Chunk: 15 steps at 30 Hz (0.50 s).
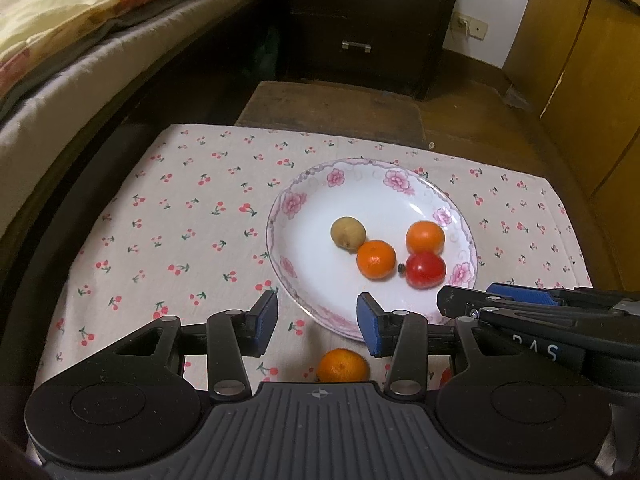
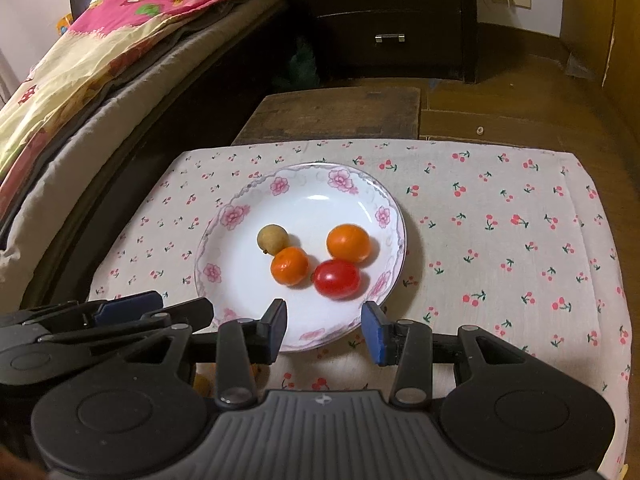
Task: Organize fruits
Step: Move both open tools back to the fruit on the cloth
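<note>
A white plate with pink flowers (image 1: pixel 304 236) (image 2: pixel 240 264) sits on the cherry-print cloth. On it lie a brownish-yellow fruit (image 1: pixel 348 233) (image 2: pixel 272 239), two oranges (image 1: pixel 376 259) (image 1: pixel 425 237) (image 2: pixel 290 265) (image 2: pixel 348 242) and a red tomato (image 1: pixel 425 269) (image 2: pixel 337 279). Another orange (image 1: pixel 343 366) lies on the cloth just in front of the plate, between the left fingers. My left gripper (image 1: pixel 320 322) is open and empty above it. My right gripper (image 2: pixel 325 330) is open and empty over the plate's near rim. A red bit (image 1: pixel 445 376) shows under the right gripper.
The cherry-print cloth (image 1: pixel 180 220) (image 2: pixel 520 240) covers a low table. A bed with a quilt (image 1: pixel 60 40) runs along the left. A dark drawer cabinet (image 1: pixel 360 28) stands behind, a dark wooden stool (image 2: pixel 340 112) just past the table, a wooden wardrobe (image 1: pixel 580 80) at right.
</note>
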Each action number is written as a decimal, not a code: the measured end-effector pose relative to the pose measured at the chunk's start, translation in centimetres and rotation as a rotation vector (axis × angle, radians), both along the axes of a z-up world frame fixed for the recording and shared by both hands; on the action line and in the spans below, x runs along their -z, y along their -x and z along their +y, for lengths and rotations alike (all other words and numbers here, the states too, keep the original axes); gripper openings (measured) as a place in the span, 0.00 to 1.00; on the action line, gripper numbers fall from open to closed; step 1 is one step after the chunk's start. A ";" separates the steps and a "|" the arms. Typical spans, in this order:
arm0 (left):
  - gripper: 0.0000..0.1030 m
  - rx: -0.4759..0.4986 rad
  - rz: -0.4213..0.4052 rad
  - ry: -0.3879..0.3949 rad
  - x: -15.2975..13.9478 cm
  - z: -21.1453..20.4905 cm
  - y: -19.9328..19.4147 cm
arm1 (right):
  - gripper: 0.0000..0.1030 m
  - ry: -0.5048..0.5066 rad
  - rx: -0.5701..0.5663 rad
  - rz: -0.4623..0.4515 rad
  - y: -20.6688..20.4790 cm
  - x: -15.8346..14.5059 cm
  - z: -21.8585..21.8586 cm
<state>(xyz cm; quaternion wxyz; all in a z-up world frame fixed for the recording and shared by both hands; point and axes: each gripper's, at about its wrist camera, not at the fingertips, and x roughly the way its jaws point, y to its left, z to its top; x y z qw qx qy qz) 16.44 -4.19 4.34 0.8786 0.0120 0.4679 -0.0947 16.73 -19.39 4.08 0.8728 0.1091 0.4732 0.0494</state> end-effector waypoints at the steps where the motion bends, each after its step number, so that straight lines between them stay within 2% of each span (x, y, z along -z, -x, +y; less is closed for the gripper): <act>1: 0.51 0.001 0.001 -0.001 0.0 0.0 0.1 | 0.41 0.001 0.000 0.001 0.1 0.0 0.0; 15: 0.50 -0.005 0.023 0.015 0.1 1.9 2.3 | 0.41 -0.001 -0.037 0.022 2.1 0.1 1.6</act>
